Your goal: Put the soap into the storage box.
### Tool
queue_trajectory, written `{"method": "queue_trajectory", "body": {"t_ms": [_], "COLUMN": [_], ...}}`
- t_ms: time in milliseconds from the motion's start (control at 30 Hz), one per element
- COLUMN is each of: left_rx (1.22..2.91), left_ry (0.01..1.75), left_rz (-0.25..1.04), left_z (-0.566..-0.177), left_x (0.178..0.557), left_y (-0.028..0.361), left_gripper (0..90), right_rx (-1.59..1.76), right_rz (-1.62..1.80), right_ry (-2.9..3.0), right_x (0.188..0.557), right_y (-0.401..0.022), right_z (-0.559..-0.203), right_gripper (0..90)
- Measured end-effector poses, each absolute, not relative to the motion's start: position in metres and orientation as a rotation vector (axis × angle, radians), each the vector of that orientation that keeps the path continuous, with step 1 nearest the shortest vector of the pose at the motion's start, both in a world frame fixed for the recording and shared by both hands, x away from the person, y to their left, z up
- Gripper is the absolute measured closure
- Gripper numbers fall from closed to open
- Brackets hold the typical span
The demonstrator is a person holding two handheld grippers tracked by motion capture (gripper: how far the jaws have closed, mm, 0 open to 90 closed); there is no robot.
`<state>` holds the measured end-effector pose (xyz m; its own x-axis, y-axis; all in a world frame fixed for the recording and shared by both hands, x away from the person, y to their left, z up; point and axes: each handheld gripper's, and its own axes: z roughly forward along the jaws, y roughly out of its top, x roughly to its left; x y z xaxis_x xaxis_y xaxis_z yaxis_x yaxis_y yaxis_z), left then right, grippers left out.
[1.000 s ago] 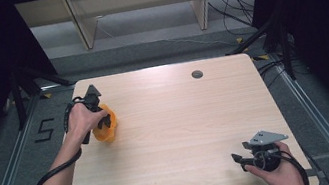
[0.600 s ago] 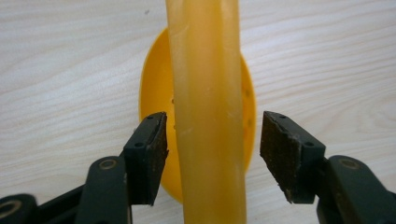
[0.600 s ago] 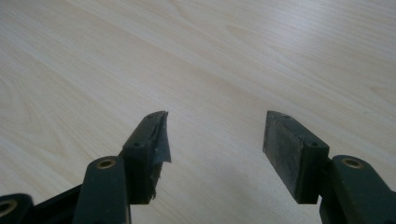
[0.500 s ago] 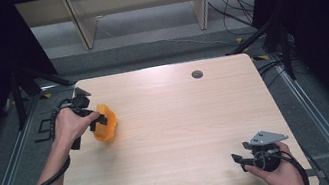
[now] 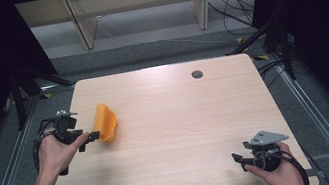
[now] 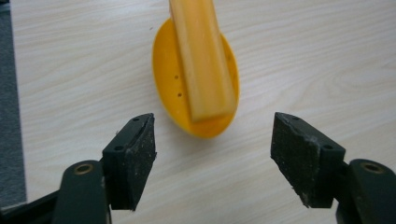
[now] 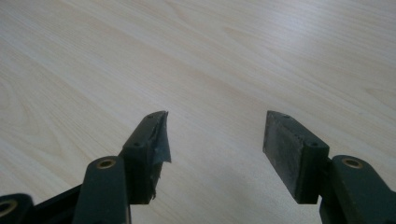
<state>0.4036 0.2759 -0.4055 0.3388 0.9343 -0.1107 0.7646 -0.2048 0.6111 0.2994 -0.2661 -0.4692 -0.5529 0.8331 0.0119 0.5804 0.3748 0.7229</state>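
An orange-yellow oval object (image 5: 105, 122) with a pale wooden bar (image 6: 201, 70) on its upper side lies on the left part of the wooden table (image 5: 184, 130). My left gripper (image 5: 91, 135) is just left of it, near the table's left edge. In the left gripper view it (image 6: 214, 140) stands open, and the object's (image 6: 187, 112) near end sits a little ahead of the jaws without touching them. My right gripper (image 5: 237, 158) rests at the table's near right corner, open over bare wood (image 7: 215, 128).
A small dark round grommet (image 5: 197, 74) is set in the table near its far edge. Behind the table stand pale shelf legs (image 5: 82, 27), and cables (image 5: 235, 14) trail on the floor at the back right. Metal rails (image 5: 7, 164) run along both sides.
My left gripper has let go of the orange object and drawn back to the left, toward the table edge. The object stays in place. The right gripper has not moved.
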Motion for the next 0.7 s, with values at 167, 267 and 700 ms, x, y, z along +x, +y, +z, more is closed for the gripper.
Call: {"method": "queue_trajectory", "body": {"t_ms": [167,267,700], "left_rx": [1.999,1.996,1.764], "left_ry": [1.433,1.408,1.425], "left_rz": [0.433,0.457,0.359], "left_z": [-0.419,-0.430,-0.488], "left_x": [0.377,0.364,0.312], "left_y": [0.283,0.283,0.281], "left_gripper": [29.2,27.6,24.9], "right_rx": [1.235,1.229,1.232], "right_rz": [1.000,0.985,1.029], "right_ry": [2.286,2.273,2.263], "right_x": [0.300,0.300,0.299], "right_y": [-0.266,-0.266,-0.265], "right_z": [-0.469,-0.468,-0.468], "right_gripper": [40.7,40.7,40.8]}}
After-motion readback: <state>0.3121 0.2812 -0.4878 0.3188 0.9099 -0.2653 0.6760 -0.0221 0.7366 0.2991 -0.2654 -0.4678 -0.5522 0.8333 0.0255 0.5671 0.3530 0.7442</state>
